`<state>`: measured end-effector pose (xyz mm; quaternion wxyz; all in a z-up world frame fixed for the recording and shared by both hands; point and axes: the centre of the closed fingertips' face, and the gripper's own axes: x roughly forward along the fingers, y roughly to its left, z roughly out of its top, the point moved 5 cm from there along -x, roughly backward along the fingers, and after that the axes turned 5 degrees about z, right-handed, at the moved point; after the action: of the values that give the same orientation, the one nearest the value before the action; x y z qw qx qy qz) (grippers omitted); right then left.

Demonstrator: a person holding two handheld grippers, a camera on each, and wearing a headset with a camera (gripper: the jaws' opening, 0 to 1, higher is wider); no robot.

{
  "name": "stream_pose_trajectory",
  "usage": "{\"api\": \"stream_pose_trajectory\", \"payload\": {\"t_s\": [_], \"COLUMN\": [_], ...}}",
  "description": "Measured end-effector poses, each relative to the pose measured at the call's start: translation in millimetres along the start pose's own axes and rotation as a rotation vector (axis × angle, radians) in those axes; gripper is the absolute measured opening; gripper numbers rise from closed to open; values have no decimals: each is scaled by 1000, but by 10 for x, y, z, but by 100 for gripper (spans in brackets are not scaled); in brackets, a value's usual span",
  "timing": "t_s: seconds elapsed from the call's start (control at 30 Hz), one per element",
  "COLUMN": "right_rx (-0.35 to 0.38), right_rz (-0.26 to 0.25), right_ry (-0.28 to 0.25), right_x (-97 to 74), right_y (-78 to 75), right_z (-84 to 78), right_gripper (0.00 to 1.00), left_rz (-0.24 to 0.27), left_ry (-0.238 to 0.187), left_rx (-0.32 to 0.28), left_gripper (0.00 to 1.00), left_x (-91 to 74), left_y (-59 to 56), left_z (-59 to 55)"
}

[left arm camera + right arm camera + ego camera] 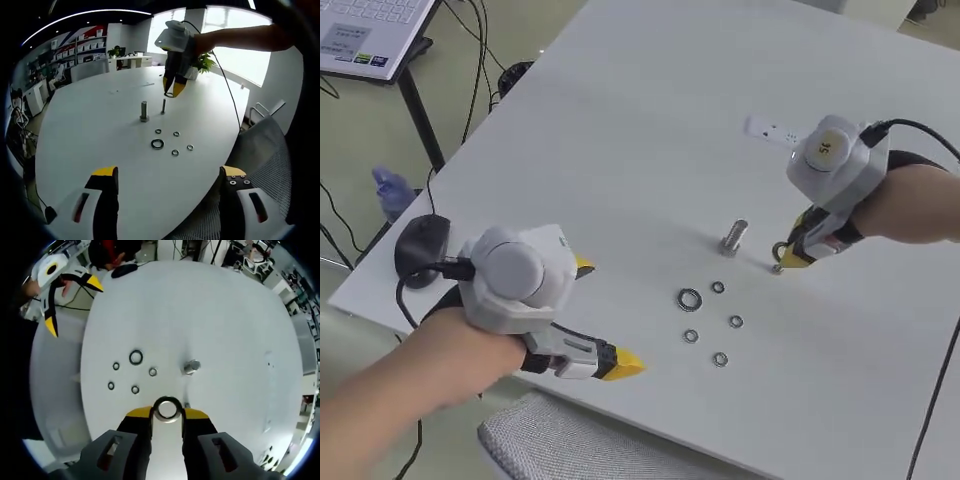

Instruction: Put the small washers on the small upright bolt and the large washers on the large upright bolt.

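My right gripper (790,256) hangs at the right of the head view. The hand (910,205) behind it reaches in from the table's far-right edge, and the jaws tilt down toward the white table (620,130). They are clamped on a large washer (167,408), which faces the gripper's own camera with its hole open between the yellow tips. The washer is in the air just above the top of the small bolt (163,106) and a little to one side of it, not threaded on. The large bolt (735,236) stands upright just beside it, to the left in the head view.

My left gripper (605,316) sits low at the near-left of the table, with my left hand (470,350) wrapped around its body. It points across toward the bolts — jaws spread wide, nothing between them. Ahead of it, apart from both grippers, a second large washer (690,299) lies flat with four small washers (718,287) scattered around it — none on a bolt.
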<state>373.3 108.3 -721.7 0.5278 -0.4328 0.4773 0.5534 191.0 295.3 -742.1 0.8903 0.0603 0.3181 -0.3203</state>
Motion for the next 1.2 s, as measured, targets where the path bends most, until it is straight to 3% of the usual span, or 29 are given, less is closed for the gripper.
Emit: {"api": "stream_pose_trajectory", "payload": {"t_s": [0.2,0.77,0.9,1.0,1.2], "right_rx": [5,6,2,4,2], "right_rz": [-11,-15,-14,-11,-16], "right_ry": [-14,-21,-19,-17,-10], "right_x": [8,134,204,244,328], "right_y": [-182,-419,-446,-462,-513], "right_z": [130,311,361,393,422], "right_gripper": [22,22,22,22,22], "left_rz": [-3,-29,-41,-24,-36], "left_ry": [5,-21,-5,-28,-9], "left_rx": [-1,1,-1,1,-7], "left_gripper": [85,91,93,99,99], "left_x": [68,119,154,157,151], "left_y": [29,25,-5,-17,-9], "left_z": [3,95,70,82,26]}}
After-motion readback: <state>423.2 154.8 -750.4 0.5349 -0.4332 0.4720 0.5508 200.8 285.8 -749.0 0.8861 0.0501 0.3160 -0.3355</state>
